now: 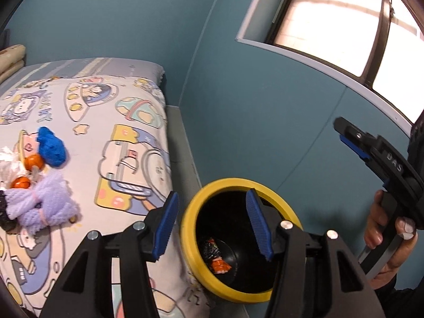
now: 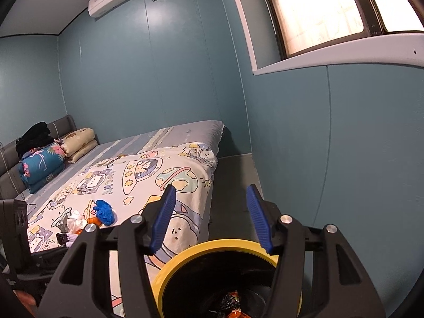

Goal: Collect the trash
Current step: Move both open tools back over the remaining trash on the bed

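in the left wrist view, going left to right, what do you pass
purple knit bundle → blue crumpled piece → yellow-rimmed bin with an orange wrapper inside → right gripper, held in a hand

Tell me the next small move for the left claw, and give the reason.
Probably swing the left claw back over the bed toward the pile of trash. Its jaws stand open with nothing between them, a wrapper already lies in the yellow-rimmed bin, and the blue wad and other scraps are still on the blanket.
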Available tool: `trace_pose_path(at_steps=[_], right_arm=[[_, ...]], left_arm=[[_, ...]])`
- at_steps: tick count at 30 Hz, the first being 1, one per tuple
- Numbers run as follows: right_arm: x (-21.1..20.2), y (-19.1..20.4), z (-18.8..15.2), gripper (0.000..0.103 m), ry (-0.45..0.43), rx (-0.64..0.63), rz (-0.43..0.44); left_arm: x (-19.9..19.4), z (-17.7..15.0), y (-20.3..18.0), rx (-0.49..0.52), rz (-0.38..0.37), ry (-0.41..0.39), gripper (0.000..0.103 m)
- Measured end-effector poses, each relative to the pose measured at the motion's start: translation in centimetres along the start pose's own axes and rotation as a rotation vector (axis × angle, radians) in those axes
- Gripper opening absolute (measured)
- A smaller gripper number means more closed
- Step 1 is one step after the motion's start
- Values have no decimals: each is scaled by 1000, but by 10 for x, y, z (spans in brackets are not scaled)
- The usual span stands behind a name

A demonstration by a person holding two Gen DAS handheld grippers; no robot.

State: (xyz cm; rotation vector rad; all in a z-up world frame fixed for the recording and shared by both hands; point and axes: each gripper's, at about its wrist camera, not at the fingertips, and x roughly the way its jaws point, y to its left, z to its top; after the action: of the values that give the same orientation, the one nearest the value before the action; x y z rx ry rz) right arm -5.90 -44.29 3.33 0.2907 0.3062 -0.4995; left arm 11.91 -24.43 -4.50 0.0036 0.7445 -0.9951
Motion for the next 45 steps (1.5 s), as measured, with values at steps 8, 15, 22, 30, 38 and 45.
trace_pose_path(at_steps=[8,15,22,30,38,45], right_arm=[[3,26,1,57,-10,-37,63],[14,64,5,57,-12,-77,142],[21,102,8,63,-19,-119,222],[31,146,10,67,-27,-159,314],[53,185,0,71,6,-192,408],[86,218,-25,76,72,-223,467]], left_arm=[[-33,9,27,-4,116,-57,50],[-75,22,60,-15,231,-120,51],[-131,35,94,-54,352,-205,65],[-175,34,124,-88,460,-267,75],[-194,22,165,-156,540,-282,83],[-191,5,208,-214,590,-260,89]])
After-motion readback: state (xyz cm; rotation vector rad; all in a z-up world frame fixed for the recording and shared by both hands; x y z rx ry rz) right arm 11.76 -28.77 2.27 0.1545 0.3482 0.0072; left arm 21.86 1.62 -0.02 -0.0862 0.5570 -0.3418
